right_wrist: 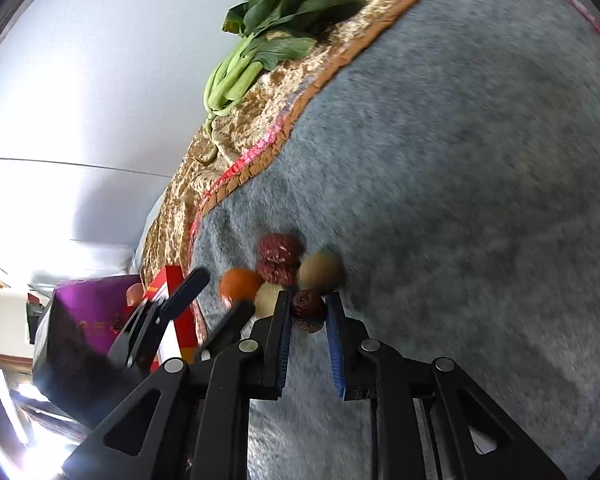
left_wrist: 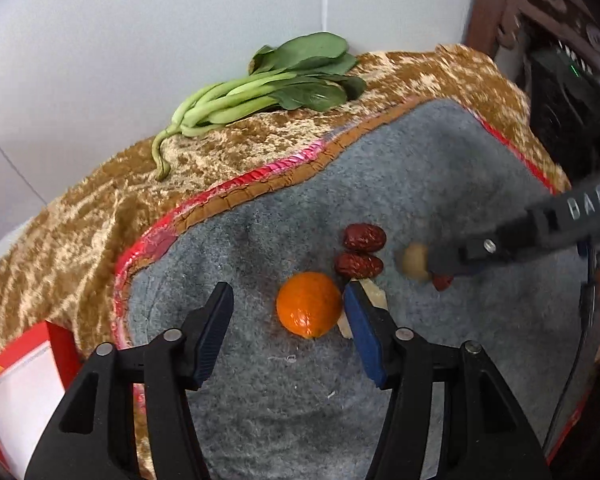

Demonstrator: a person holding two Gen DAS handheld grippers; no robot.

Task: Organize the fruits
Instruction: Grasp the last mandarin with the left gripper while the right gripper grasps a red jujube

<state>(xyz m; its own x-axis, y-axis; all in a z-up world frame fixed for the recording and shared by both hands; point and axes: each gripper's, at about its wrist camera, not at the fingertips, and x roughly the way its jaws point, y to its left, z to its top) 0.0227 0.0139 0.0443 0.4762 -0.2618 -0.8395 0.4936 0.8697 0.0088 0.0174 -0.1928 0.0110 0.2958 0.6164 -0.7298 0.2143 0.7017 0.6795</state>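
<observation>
Fruits lie clustered on the fuzzy grey mat (left_wrist: 440,184), and the two grippers stand at that cluster. In the right wrist view, the right gripper (right_wrist: 309,312) has its blue-padded jaws closed on a wrinkled dark red date (right_wrist: 308,307), one pad touching each side of it. Just beyond this date sits a round yellowish-green fruit (right_wrist: 320,270), blurred, and to its left two more wrinkled red dates (right_wrist: 279,256) lie touching one another.

The left gripper (left_wrist: 288,312) has its jaws spread wide. A round orange tangerine (left_wrist: 309,304) lies on the mat between them, close against the right-hand pad and well apart from the left-hand one. A pale cream chunk of fruit (left_wrist: 374,292) shows partly behind the right-hand pad, just beside the tangerine. The two red dates lie just beyond it, near the tangerine's far right side.

Farther out, the mat has a cracked brown and red edge strip (left_wrist: 236,196) and rests on a golden-brown crushed velvet cloth (left_wrist: 80,232). At the far side of the cloth, a bunch of green leafy bok choy (left_wrist: 260,88) lies by the white wall (left_wrist: 140,40). At the near left stands a red box with a white panel (left_wrist: 20,392).
</observation>
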